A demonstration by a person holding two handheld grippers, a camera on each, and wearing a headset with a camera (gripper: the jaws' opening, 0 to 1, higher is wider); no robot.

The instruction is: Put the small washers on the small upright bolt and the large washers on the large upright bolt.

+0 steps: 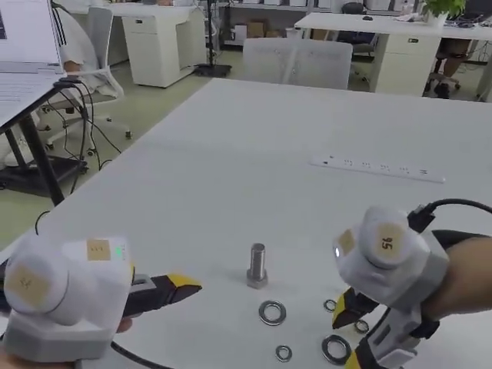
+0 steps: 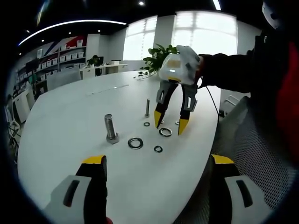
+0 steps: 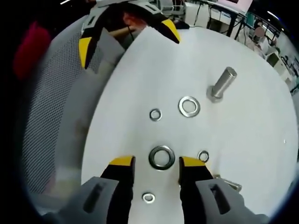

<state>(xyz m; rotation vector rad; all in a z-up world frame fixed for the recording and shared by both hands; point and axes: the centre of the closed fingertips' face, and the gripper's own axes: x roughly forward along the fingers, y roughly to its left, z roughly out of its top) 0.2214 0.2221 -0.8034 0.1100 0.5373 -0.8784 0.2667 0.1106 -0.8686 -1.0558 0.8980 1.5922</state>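
White tabletop, large washer sitting between the parted jaws of the right gripper, left gripper gaping wide too.

The left gripper is hovering level with its jaws spread wide; the right gripper is pointing steeply downward, jaws parted moderately.

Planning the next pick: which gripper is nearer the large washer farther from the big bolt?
Right. The right gripper is at that washer, jaws open on either side of it. The left gripper is well back, past the other washers, open.
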